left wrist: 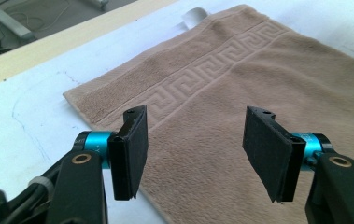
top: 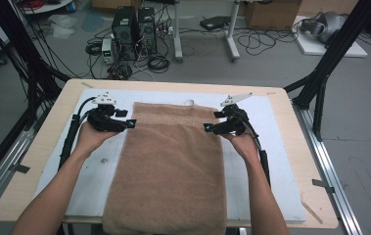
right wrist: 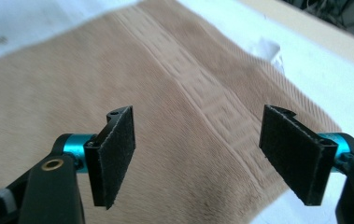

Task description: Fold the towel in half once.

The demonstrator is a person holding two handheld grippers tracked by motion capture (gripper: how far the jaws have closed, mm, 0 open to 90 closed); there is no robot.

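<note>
Tan towel (top: 168, 166) lies flat and lengthwise down the middle of the table (top: 31, 161), on the white mat (top: 281, 161) that covers most of the tabletop. Its far hem sits a little short of the mat's far edge; its near end hangs over the table's near edge. A woven key-pattern band (left wrist: 202, 77) runs across the towel just inside the far hem, and a small white tag (left wrist: 194, 15) sticks out past that hem onto the mat. Left gripper (top: 130, 123) is at the towel's left edge near the far left corner, jaws wide apart with nothing between them; in the left gripper view the two black pads (left wrist: 130, 154) hang just over the pile, the left one above the towel's edge, the right one over the cloth, whether they touch it I cannot tell. Right gripper (top: 207, 128) mirrors it at the towel's right edge near the far right corner, jaws likewise apart and empty; the right gripper view shows the towel and its band between and beyond the pads, slightly blurred. Both forearms enter from the table's near edge, one on each side of the towel. Beyond the table's far edge, on the grey floor: two computer towers (top: 134, 32), tangled cables (top: 156, 61), a cardboard box (top: 271, 13).
</note>
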